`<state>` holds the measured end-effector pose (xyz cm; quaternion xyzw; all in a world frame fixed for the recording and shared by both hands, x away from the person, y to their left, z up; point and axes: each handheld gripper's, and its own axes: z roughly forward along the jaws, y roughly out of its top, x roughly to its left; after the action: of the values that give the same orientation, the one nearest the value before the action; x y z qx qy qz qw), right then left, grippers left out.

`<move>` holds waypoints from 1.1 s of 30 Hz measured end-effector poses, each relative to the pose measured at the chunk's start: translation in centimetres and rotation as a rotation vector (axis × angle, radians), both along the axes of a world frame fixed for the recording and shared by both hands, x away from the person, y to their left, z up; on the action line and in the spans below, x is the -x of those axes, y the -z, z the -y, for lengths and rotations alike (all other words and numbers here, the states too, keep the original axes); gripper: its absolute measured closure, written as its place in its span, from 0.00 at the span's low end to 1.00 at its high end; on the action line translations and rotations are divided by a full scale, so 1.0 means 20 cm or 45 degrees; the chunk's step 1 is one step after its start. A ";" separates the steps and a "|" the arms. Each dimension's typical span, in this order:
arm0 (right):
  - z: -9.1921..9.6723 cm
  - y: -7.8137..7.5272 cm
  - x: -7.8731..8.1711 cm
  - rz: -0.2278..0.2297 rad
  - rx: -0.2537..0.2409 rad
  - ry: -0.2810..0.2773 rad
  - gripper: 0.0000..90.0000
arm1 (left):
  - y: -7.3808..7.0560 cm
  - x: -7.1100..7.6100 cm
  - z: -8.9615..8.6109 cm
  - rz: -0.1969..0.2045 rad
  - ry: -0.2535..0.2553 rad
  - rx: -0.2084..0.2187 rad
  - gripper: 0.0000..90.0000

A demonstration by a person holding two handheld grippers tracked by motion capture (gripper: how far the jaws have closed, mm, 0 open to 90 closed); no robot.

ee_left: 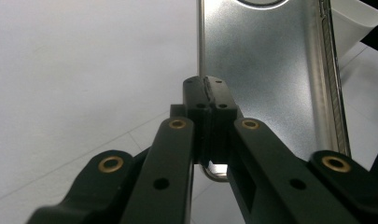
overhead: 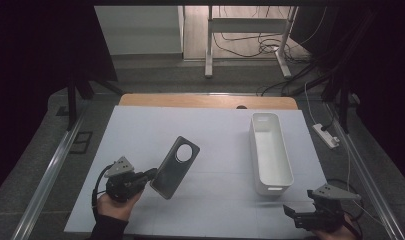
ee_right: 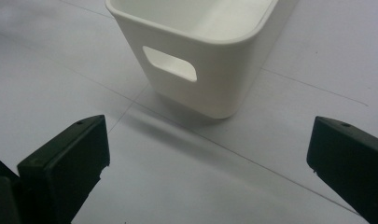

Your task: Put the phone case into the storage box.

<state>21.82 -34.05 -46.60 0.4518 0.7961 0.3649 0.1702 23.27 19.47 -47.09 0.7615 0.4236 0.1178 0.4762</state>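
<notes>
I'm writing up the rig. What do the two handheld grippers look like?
Both the left gripper and the right gripper are black, each topped by a grey three-cornered plate. Black linkage arms carry brass-coloured rivets; the fingers are blocky. A dark cable loops from the left one. Sleeves are dark.

The left gripper (overhead: 151,175) sits at the near left of the table, held in the person's left hand (overhead: 115,202), its jaws pointing right and slightly away, pressed together (in the left gripper view the tips (ee_left: 209,93) meet on a thin edge). The right gripper (overhead: 290,212) hovers at the near right corner in the right hand (overhead: 335,231), jaws spread wide apart and pointing left.
</notes>
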 end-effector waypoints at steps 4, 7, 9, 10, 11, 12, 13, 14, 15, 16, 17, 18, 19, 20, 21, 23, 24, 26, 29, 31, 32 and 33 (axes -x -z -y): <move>0.00 -0.01 0.00 -0.006 -0.002 -0.029 0.00 | 0.00 0.03 0.01 0.006 0.000 -0.011 0.99; -0.01 -0.02 -0.01 0.004 -0.017 -0.052 0.00 | 0.01 0.04 0.02 0.007 0.003 -0.018 0.99; -0.01 -0.03 -0.01 0.009 -0.021 -0.066 0.00 | 0.00 0.04 0.03 0.007 0.003 -0.020 0.99; -0.03 -0.04 -0.01 0.018 -0.028 -0.084 0.00 | 0.00 0.04 0.03 0.007 0.004 -0.018 0.99; -0.03 -0.05 -0.02 0.022 -0.029 -0.096 0.00 | 0.00 0.04 0.03 0.007 0.004 -0.016 0.99; -0.04 -0.06 -0.02 0.022 -0.041 -0.108 0.00 | 0.00 0.03 0.04 0.009 0.004 -0.013 0.99; -0.06 -0.07 -0.02 0.025 -0.053 -0.123 0.00 | 0.00 0.03 0.04 0.009 0.007 -0.012 0.99; -0.07 -0.08 -0.03 0.025 -0.065 -0.131 0.00 | 0.00 0.03 0.04 0.009 0.008 -0.010 0.99; -0.08 -0.09 -0.03 0.030 -0.077 -0.146 0.00 | 0.00 0.03 0.05 0.011 0.012 -0.009 0.99; -0.09 -0.10 -0.03 0.033 -0.084 -0.160 0.00 | 0.00 0.03 0.05 0.011 0.016 -0.006 0.99; -0.10 -0.10 -0.04 0.029 -0.094 -0.169 0.00 | 0.00 0.03 0.06 0.011 0.018 -0.006 0.99; -0.11 -0.11 -0.04 0.023 -0.101 -0.175 0.00 | 0.00 0.03 0.06 0.012 0.020 -0.006 0.99; -0.12 -0.11 -0.05 0.021 -0.108 -0.185 0.00 | 0.00 0.02 0.07 0.012 0.022 -0.007 0.99; -0.13 -0.12 -0.05 0.018 -0.115 -0.193 0.00 | 0.00 0.02 0.07 0.012 0.022 -0.007 0.99; -0.14 -0.12 -0.06 0.013 -0.125 -0.199 0.00 | 0.00 0.02 0.07 0.013 0.024 -0.006 0.99; -0.15 -0.13 -0.07 -0.004 -0.149 -0.217 0.00 | 0.00 0.02 0.08 0.014 0.029 -0.005 0.99; -0.15 -0.13 -0.07 -0.004 -0.149 -0.217 0.00 | 0.00 0.02 0.08 0.014 0.029 -0.005 0.99; -0.18 -0.14 -0.10 -0.030 -0.150 -0.241 0.00 | 0.00 0.01 0.09 0.016 0.033 -0.005 0.99; -0.21 -0.15 -0.13 -0.031 -0.148 -0.266 0.00 | 0.00 0.01 0.10 0.015 0.039 -0.006 0.99; -0.23 -0.16 -0.15 -0.038 -0.138 -0.276 0.00 | 0.00 0.00 0.11 0.017 0.044 -0.009 0.99; -0.25 -0.16 -0.15 -0.034 -0.129 -0.284 0.00 | 0.00 0.00 0.12 0.021 0.044 -0.011 0.99; -0.26 -0.16 -0.16 -0.037 -0.118 -0.292 0.00 | 0.00 0.00 0.12 0.023 0.046 -0.009 0.99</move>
<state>24.96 -28.94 -43.44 0.3703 0.8273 0.4117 0.0947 23.19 17.02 -47.07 0.7696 0.4050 0.1176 0.4795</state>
